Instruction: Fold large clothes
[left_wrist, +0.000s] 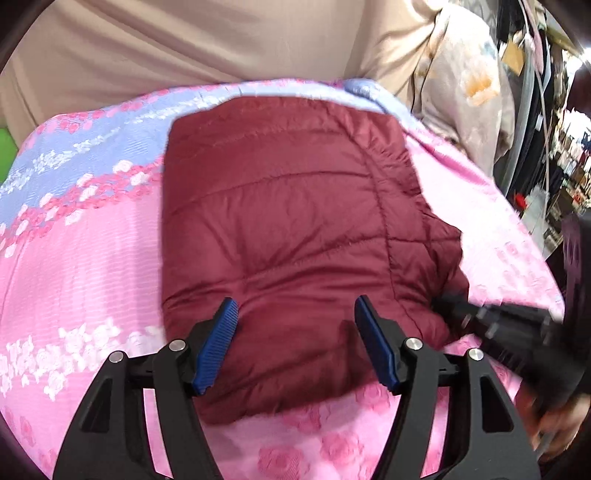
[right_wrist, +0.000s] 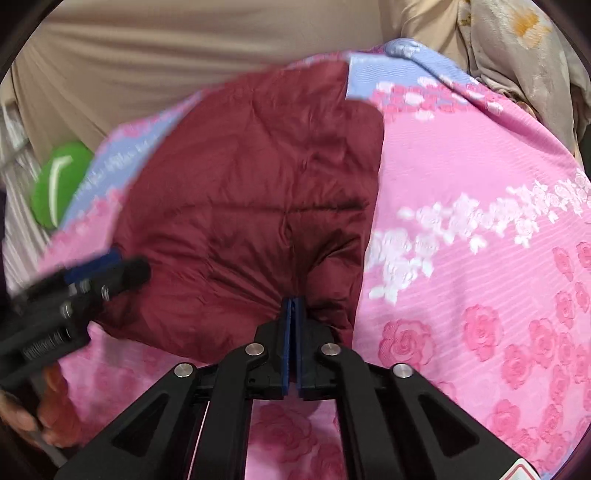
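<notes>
Jacket pinched at one edge

One maroon quilted jacket (left_wrist: 295, 206) lies folded on one pink-and-blue rose bedspread (left_wrist: 92, 258). Two grippers: left gripper (left_wrist: 295, 350) hovers over its near edge, fingers (left_wrist: 216, 347) apart, gripping nothing; right gripper (right_wrist: 292, 325) has its fingers together, clamped on a jacket fold. One green object (right_wrist: 59, 184) sits beyond.
</notes>
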